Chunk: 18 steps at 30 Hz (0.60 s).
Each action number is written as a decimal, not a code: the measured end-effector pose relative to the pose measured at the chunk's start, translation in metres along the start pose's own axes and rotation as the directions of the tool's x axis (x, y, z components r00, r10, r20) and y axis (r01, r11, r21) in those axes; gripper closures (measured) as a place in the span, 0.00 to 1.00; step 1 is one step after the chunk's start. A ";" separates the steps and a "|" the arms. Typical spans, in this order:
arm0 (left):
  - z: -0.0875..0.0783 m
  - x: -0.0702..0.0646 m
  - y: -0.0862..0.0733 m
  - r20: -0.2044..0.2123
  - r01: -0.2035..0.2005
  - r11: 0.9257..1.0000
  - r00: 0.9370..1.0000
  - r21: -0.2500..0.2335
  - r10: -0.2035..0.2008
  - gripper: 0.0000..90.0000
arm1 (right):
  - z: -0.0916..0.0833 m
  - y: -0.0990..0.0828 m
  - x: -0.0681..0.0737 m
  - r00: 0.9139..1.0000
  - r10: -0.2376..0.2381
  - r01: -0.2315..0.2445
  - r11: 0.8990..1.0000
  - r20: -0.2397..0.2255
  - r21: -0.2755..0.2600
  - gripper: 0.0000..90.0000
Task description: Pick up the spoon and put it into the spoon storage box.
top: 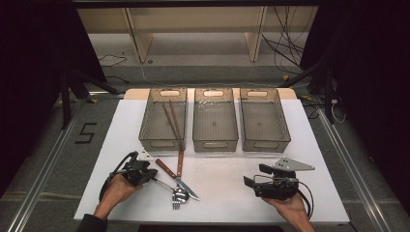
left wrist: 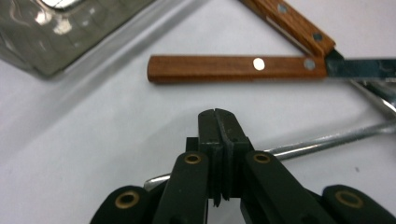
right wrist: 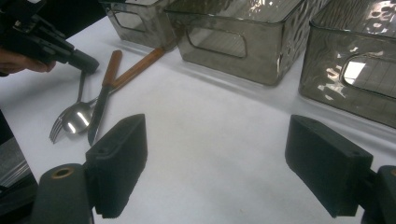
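- Steel spoon handle (left wrist: 327, 141) sits in your left gripper (left wrist: 218, 122): jaws pressed together on it, the shaft passing behind the fingertips and out to the right in the left gripper view.
- The high view puts the left gripper (top: 145, 175) low on the left of the white tabletop (top: 227, 164), the handle running from it to the spoon (top: 179, 194) bowl.
- The bowl lies on the tabletop, touching a fork (top: 175, 202) beside it; in the right gripper view the fork (right wrist: 57, 128) tines poke out just left of the spoon (right wrist: 77, 119) bowl.
- Two wood-handled knives (top: 180, 169) cross just right of the left gripper; one blade lies over the spoon and fork.
- In the left gripper view both knife handles (left wrist: 233, 68) lie beyond the jaws, not touching them.
- Your right gripper (right wrist: 215, 158) is spread wide, nothing between the pads; in the high view it (top: 251, 182) rests at lower right, pointing left, well apart from the cutlery.
- Three clear bins (top: 215, 118) stand in a row at the far side; the left bin (top: 163, 118) holds chopsticks (top: 170, 118), and one knife handle reaches its near wall.
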State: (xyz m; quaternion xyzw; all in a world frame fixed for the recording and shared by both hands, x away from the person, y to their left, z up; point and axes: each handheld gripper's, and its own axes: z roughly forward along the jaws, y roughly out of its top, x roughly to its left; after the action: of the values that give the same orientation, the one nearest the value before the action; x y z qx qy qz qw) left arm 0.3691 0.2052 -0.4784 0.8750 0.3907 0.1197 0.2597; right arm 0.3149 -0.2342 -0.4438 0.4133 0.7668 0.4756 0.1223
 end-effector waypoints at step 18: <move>-0.022 -0.018 -0.017 0.002 -0.028 0.988 1.000 0.155 0.028 0.95 | -0.001 0.000 0.000 1.000 -0.001 0.001 1.000 0.004 0.003 0.24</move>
State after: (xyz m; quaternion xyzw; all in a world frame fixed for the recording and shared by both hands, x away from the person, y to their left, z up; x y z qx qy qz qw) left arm 0.3376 0.2092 -0.4698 0.8978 0.3866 0.0927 0.1894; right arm 0.3145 -0.2345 -0.4435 0.4139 0.7675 0.4737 0.1236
